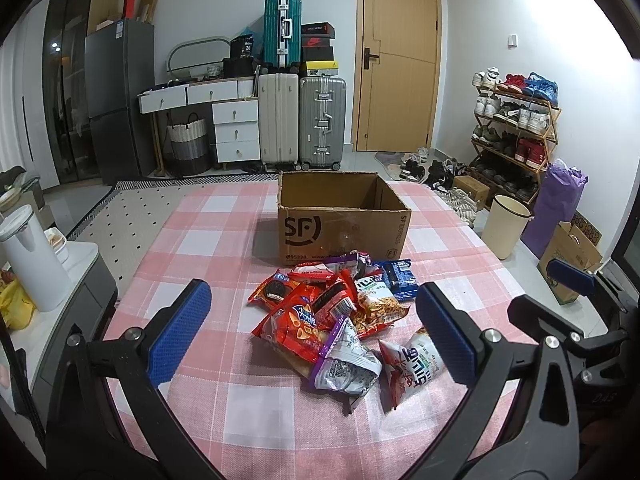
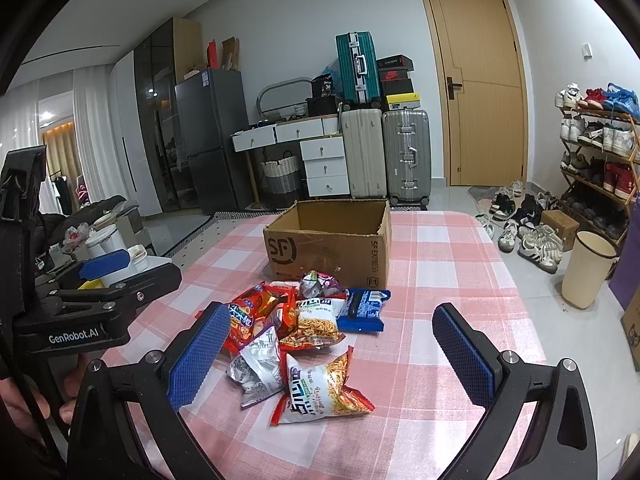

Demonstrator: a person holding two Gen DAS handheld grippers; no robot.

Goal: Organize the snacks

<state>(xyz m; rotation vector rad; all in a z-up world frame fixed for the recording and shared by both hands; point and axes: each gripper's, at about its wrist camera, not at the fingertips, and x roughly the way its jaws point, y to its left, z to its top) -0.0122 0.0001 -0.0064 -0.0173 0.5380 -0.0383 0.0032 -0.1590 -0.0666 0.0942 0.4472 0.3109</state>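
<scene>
Lived-in room: wooden door (image 1: 398, 56) on the back wall, stacked suitcases (image 1: 300, 92) left of it, shoe rack (image 1: 512, 128) off to the right. Table with pink checked cloth (image 1: 224, 248) fills the foreground. Landmark is the open cardboard box (image 1: 340, 216) with SF print, standing upright near the far middle of the cloth; what can be seen of its inside looks empty. Cream bin (image 1: 505, 226) on the floor right of the box, off the table. White kettle-like jug (image 1: 30, 258) on a side unit, well left of the box.

Snack pile (image 1: 340, 316) lies loose on the cloth just in front of the box, nearest packs almost touching its front wall. Blue cookie pack (image 2: 362, 310) sits at the pile's right edge, close to the box corner. Noodle-snack bag (image 2: 324, 386) lies farthest from the box, nearest the grippers.

Left gripper (image 1: 316, 336) hangs over the near cloth, jaws spread wide, nothing between them. Right gripper (image 2: 332, 354) same: spread wide, holding nothing, pile between its fingers in view but not touched.
</scene>
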